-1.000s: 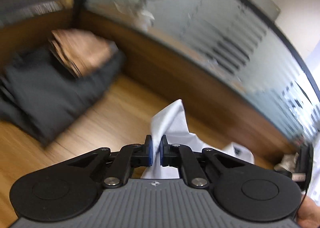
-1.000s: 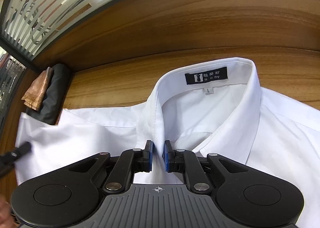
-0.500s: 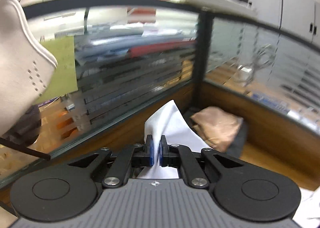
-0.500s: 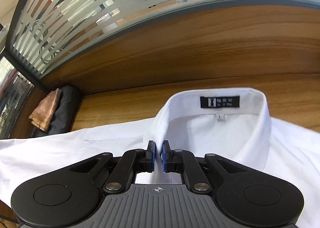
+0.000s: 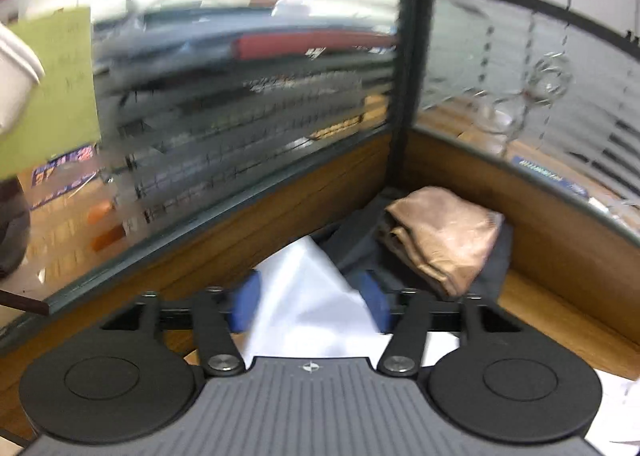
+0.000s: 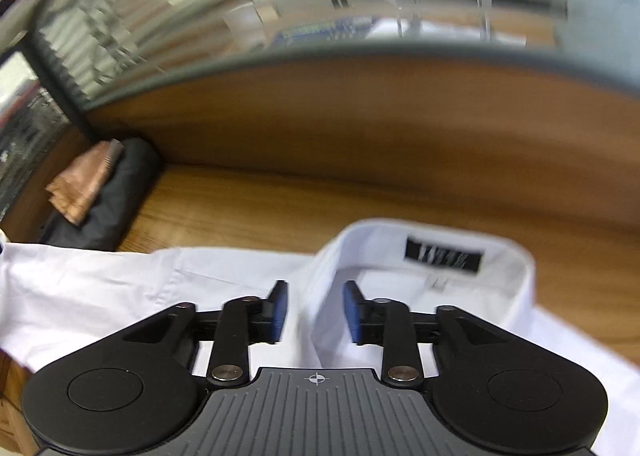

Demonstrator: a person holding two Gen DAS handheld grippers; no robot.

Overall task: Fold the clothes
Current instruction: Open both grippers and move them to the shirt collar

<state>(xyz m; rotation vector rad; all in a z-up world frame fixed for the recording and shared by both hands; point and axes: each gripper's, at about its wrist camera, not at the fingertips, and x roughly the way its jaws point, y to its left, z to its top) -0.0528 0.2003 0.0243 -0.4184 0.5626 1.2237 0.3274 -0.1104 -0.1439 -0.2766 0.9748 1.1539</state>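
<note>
Left wrist view: the left gripper (image 5: 310,306) is standing with its fingers (image 5: 246,306) spread wide, and a peak of the white shirt (image 5: 308,296) is rising in the gap between the blue pads, clamped by neither. The frame is blurred, so I cannot tell whether the cloth is brushing either pad. This corner of the shirt is lying straight ahead of the fingers and pointing toward the back corner of the desk (image 5: 560,320), where a tan cloth (image 5: 440,232) is sitting on a dark garment (image 5: 492,268) just beyond it.

Right wrist view: the right gripper (image 6: 314,312) is hovering low over the shirt's collar (image 6: 432,256), fingers (image 6: 280,310) parted and holding nothing. The left collar edge is running up between the pads, roughly along the fingers' own line, with the black label (image 6: 442,254) ahead and to the right. The shirt is lying spread on the desk, its long run stretching sideways to the left, toward the dark pile in the corner, so the left gripper is the one nearer that far end and the right gripper is the one at the neck.

Judging by this, any coming move is turning on that sideways axis: the two grippers are sitting at opposite ends of it. Whether they are about to close on the cloth or are letting it go, these views are not settling.
</note>
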